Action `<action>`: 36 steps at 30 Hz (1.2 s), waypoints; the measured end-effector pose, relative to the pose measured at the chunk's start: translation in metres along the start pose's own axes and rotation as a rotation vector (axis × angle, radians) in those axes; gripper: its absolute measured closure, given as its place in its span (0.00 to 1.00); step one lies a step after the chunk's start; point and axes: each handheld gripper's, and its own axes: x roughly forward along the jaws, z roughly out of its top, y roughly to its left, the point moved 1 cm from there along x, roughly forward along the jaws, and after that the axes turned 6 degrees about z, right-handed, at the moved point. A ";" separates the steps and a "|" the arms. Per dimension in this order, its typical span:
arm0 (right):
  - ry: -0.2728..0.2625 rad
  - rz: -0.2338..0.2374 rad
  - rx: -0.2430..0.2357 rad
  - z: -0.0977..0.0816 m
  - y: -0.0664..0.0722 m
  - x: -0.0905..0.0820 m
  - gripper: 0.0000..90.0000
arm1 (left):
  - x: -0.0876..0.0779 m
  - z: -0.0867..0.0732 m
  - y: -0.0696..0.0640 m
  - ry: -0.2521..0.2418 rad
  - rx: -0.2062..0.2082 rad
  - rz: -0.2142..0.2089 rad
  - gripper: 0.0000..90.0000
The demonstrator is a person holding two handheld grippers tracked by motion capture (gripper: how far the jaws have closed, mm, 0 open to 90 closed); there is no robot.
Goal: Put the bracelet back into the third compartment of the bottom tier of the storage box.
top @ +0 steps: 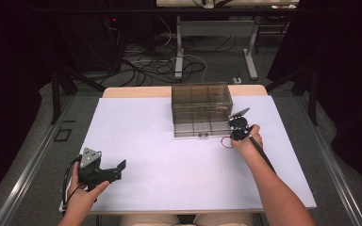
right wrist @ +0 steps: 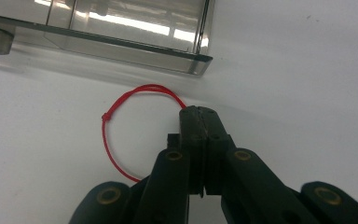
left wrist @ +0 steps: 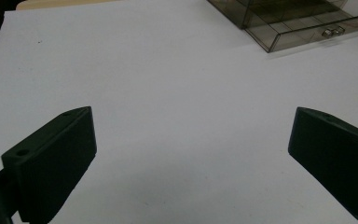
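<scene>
- White table (top: 169, 160) under dark surrounds, with cables on the floor beyond the far edge; a smoky clear plastic drawer box (top: 201, 109) sits at far centre-right.
- Red string loop (right wrist: 121, 130) lies flat on the table just in front of the box's near right corner, close to it but apart from it.
- Right gripper (right wrist: 200, 112) has its jaws pressed fully together, tips right at the loop's right side. The string runs into the tips there and looks pinched, though the hold is thin and I can't confirm how much thread is caught.
- Left gripper (left wrist: 191, 135) stands wide apart with nothing between the jaws, resting over bare table at near left, well apart from the loop and box.
- Risk: only a sliver of thread sits at the very tips, so a lift could let it slide out and drop back to the table.
- Risk: the loop is limp and will dangle and swing when raised. It may snag on the box corner or on the drawer knob (left wrist: 332, 31).
- Risk: the tips press on the table; dragging sideways could roll the string out of the pinch.
- Risk: the drawer looks shut and the left gripper is far off. If the string goes inside, one-handed handling may nudge the light box.
- Risk: the right gripper cable (top: 261, 153) trails near the loop and could brush it.
</scene>
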 end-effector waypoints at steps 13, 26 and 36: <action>-0.013 0.000 0.014 -0.001 0.001 0.000 1.00 | 0.001 0.000 0.000 0.000 -0.002 0.001 0.01; -0.020 0.004 0.005 -0.001 0.000 -0.007 1.00 | 0.001 0.000 0.000 0.000 -0.002 0.002 0.01; -0.042 0.018 0.006 -0.001 0.001 -0.015 1.00 | 0.001 0.000 0.000 0.002 -0.001 0.002 0.01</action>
